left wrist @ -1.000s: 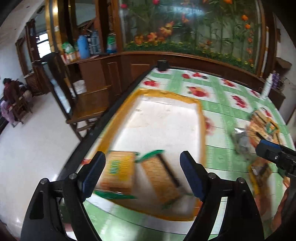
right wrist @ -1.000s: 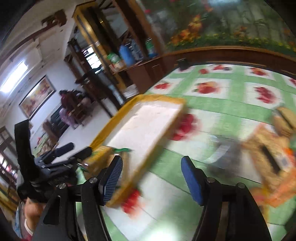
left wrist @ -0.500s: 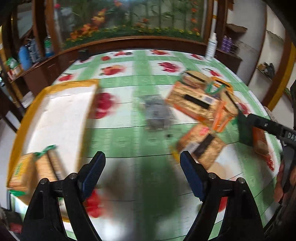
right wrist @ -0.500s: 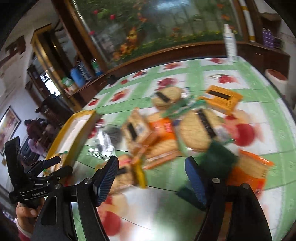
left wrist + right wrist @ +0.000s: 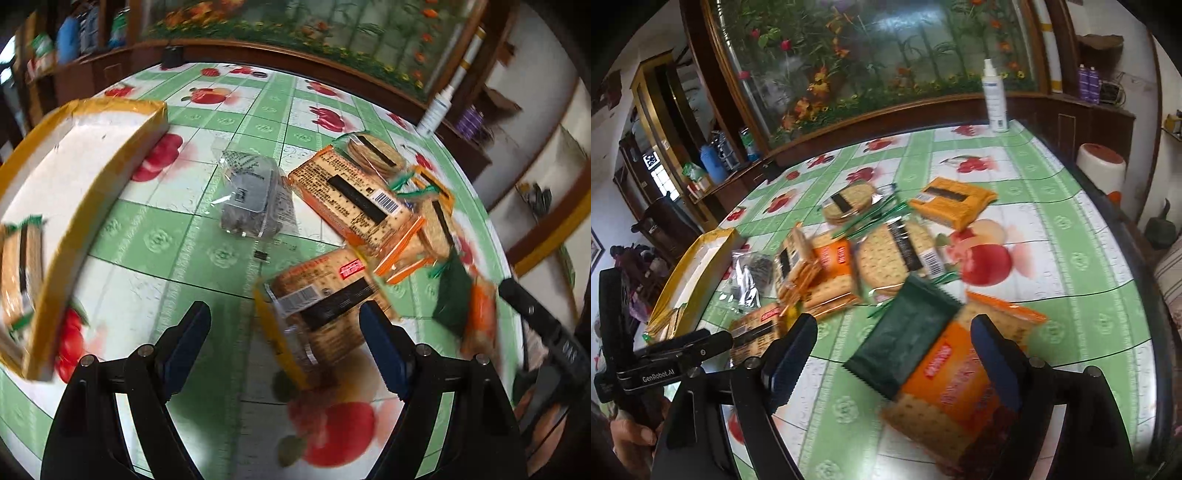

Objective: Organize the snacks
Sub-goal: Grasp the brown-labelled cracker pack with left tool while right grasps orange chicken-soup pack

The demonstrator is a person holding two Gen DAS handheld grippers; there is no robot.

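Observation:
Several cracker packs lie on the green fruit-print tablecloth. My left gripper (image 5: 284, 332) is open over a yellow-edged cracker pack (image 5: 317, 314), which lies between its fingers. My right gripper (image 5: 894, 347) is open above a dark green pack (image 5: 905, 343) and an orange cracker pack (image 5: 945, 384). A yellow-rimmed white box (image 5: 92, 173) stands at the left with cracker packs (image 5: 16, 258) inside; it also shows in the right wrist view (image 5: 698, 266). An orange pack with a barcode (image 5: 354, 199) and a grey clear bag (image 5: 251, 199) lie mid-table.
A white spray bottle (image 5: 995, 99) stands at the table's far edge. A wooden ledge with a flower panel runs behind the table. Round cracker packs (image 5: 849, 203) and an orange pack (image 5: 953, 203) lie farther back. A white stool (image 5: 1100, 162) stands beyond the right edge.
Both grippers swung right from the yellow box to the snack pile. My left gripper now sits over the yellow-edged pack; my right one has dropped closer to the green and orange packs.

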